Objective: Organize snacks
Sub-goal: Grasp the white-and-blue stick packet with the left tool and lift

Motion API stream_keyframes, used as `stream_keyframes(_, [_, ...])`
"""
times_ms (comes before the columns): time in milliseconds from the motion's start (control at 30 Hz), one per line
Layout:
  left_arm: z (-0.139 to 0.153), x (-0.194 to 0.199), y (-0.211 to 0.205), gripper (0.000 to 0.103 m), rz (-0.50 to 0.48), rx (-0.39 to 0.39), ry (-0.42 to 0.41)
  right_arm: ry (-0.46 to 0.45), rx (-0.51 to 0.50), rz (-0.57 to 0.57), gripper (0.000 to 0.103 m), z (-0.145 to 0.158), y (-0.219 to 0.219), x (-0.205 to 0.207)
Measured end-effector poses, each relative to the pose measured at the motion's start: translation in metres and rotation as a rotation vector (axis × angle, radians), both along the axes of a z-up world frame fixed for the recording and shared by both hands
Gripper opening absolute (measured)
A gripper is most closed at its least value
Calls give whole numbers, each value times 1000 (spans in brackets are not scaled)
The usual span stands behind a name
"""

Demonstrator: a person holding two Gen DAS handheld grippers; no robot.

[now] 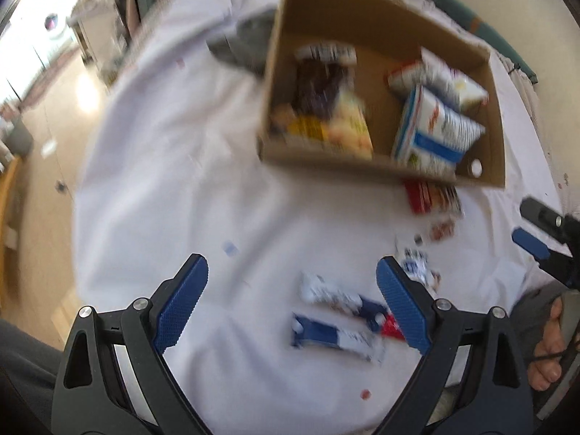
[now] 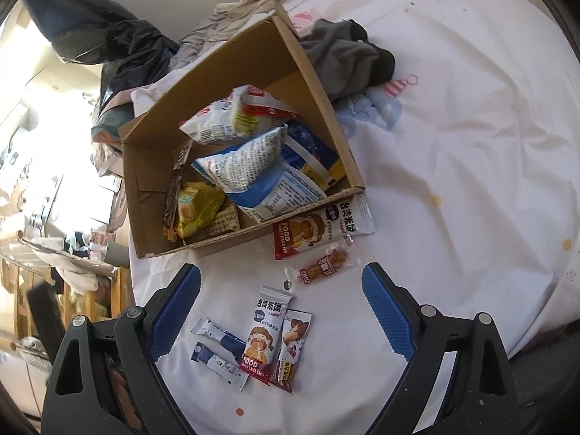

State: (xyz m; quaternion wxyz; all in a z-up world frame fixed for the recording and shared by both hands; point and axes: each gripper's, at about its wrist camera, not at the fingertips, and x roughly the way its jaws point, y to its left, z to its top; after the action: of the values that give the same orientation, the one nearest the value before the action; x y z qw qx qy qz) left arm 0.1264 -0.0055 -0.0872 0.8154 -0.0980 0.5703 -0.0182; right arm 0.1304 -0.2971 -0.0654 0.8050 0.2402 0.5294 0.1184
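While both blue-padded grippers, left [image 1: 291, 302] and right [image 2: 281, 311], hang spread and empty, lower squarely over one blue-and-white foil snack stick [image 1: 335, 337], pinch mid-length, lift toward brown cardboard box [image 1: 380, 18].

Open cardboard box [image 2: 328, 116] holds snack bags [image 2: 253, 166]; small packets [image 2: 262, 333] lie flat nearby, perhaps six.

A white sheet [image 2: 471, 145] with small coloured prints is spread over the bed. Grey clothing [image 2: 344, 58] is crumpled on it. A pale floor [image 1: 47, 188] is seen alongside (strongly sunlit), and cluttered wooden shelving [image 2: 65, 290] is noted.
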Motion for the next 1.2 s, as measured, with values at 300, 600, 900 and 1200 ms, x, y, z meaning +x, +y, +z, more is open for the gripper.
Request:
stream_keyframes(300, [-40, 1, -28, 59, 2, -113, 139, 23, 8, -9, 93, -5, -1, 2])
stream_keyframes(600, [-67, 16, -45, 49, 52, -117, 245, 38, 19, -9, 93, -8, -1, 6])
stream_keyframes(900, [-66, 33, -67, 8, -8, -37, 211, 49, 26, -6, 93, -12, 1, 8])
stream_keyframes(1200, [-50, 43, -57, 37, 18, -51, 166, 51, 42, -8, 93, -12, 2, 10])
